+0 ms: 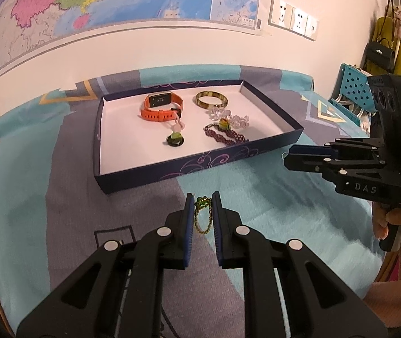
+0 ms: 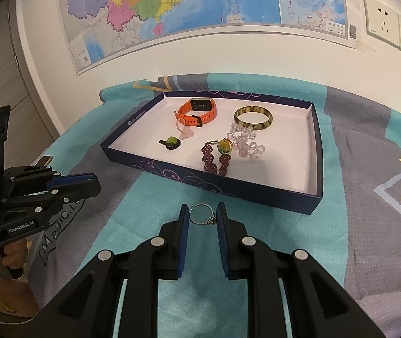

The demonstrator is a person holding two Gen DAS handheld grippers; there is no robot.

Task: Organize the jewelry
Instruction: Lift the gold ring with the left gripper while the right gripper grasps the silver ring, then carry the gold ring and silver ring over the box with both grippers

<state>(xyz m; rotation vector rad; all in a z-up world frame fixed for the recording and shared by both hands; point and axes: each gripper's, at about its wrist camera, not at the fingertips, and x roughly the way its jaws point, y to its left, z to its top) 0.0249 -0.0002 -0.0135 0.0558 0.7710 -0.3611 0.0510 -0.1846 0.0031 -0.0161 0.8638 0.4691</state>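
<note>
Both tools are loaded and hang over the teal and grey patterned cloth (image 2: 149, 194), just short of the near wall of the shallow dark blue cardboard box with a white floor (image 1: 200, 163). This looks like the carrying step, with the drop into the box yet to come.

The left tool (image 1: 203, 197) is clenched on a small gold chain with a green bead cluster (image 1: 202, 201). The beads sit between the pad tips and the chain loops back between the fingers. The right tool (image 2: 201, 207) is closed across a thin silver ring with a tiny clasp (image 2: 199, 214), pinched at its sides.

An orange strap watch (image 1: 162, 108), a mottled amber bangle (image 1: 211, 100), a clear crystal bead bracelet (image 2: 245, 139) and a purple beaded bracelet (image 2: 214, 162) already lie in the box.

Next, each tool probably has to go forward over the rim to bare white floor, then let go low so the light pieces do not bounce or tangle.

Both tools angle down toward the cloth. The person's right hand (image 1: 392, 219) and left hand (image 2: 14, 253) grip the handles from below.
</note>
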